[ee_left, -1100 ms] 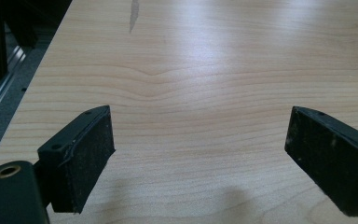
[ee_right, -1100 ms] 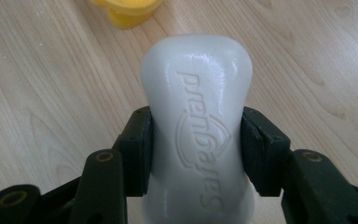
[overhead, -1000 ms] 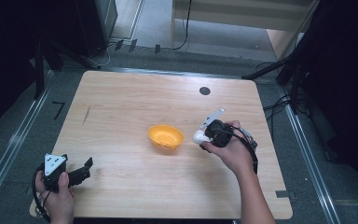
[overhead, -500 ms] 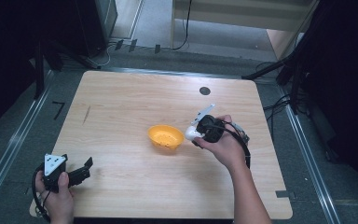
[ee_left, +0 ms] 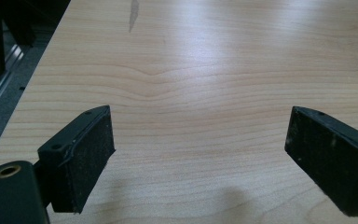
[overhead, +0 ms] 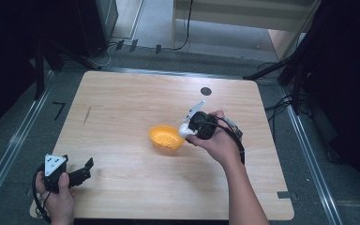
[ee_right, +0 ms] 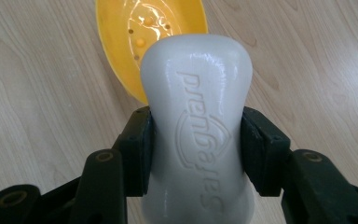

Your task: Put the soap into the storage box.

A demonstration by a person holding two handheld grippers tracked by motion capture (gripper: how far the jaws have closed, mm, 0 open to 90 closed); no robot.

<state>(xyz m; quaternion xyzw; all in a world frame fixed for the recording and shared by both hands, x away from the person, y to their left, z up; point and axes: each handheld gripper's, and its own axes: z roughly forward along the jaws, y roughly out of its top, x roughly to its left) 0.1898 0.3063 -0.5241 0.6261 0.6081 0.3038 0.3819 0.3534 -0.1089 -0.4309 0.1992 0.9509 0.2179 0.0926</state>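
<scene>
A white bar of soap with raised lettering is clamped at its waist between the black pads of my right gripper, which is shut on it. Just beyond it on the wooden table lies an orange soap dish with small holes in its bottom. From above, the right gripper holds the soap at the right rim of the dish, near the table's middle. My left gripper rests near the front left corner, and its jaws stand wide open over bare wood.
The wooden table has a small black round mark near its far edge and a dark streak at the left. Metal rails run along both sides. Cables and dark stands lie on the floor beyond the far edge.
My right hand has carried the soap leftward, from a short way right of the dish up to its right rim. The left hand has not moved.
</scene>
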